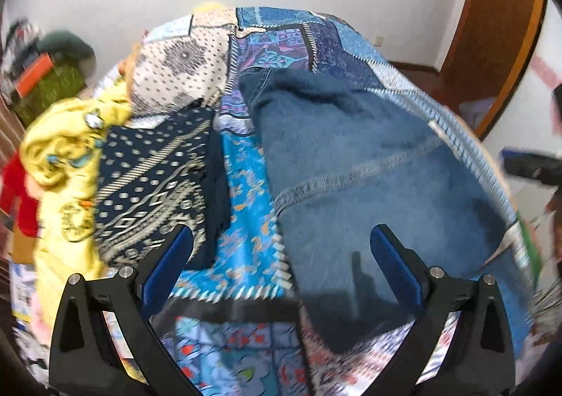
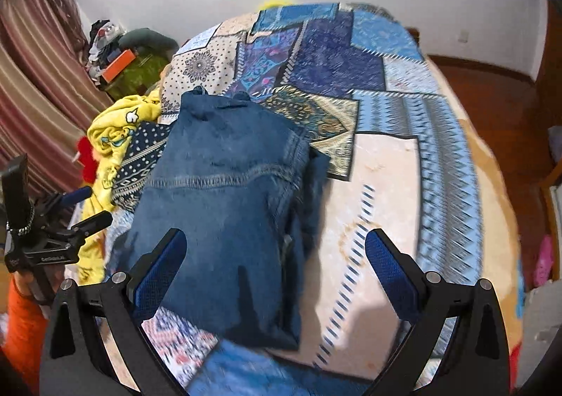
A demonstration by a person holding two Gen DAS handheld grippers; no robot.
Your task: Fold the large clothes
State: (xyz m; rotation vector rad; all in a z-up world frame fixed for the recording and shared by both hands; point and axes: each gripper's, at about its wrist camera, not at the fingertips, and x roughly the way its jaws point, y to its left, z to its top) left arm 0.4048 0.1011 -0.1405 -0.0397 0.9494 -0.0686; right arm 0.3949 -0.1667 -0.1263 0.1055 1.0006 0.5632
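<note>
**Operator:** Report the work surface and its contents, largest item first.

**Me:** The patchwork bedspread (image 2: pixel 386 164) covers the whole bed, in blue, cream and navy panels. On it lies the folded denim garment (image 2: pixel 224 206), a compact rectangle with a stitched seam running across its width. In the right wrist view it sits in the near-left part of the bed; in the left wrist view it (image 1: pixel 368 164) sits right of centre. Left of the denim lies a navy patterned cloth (image 1: pixel 154 181), touching its edge in the right wrist view. Further left is a crumpled yellow garment (image 1: pixel 59 164), with a red item (image 1: pixel 17 195) beyond it.

**Operator:** Gripper status?

**Me:** My left gripper (image 1: pixel 281 252) is spread wide and grips nothing; its right finger sits over the near end of the denim, its left over the navy cloth. My right gripper (image 2: pixel 275 252) is equally wide apart and empty; its left finger sits over the denim's near-left corner, its right over a cream panel. Whether either finger touches fabric, I cannot tell.
</note>
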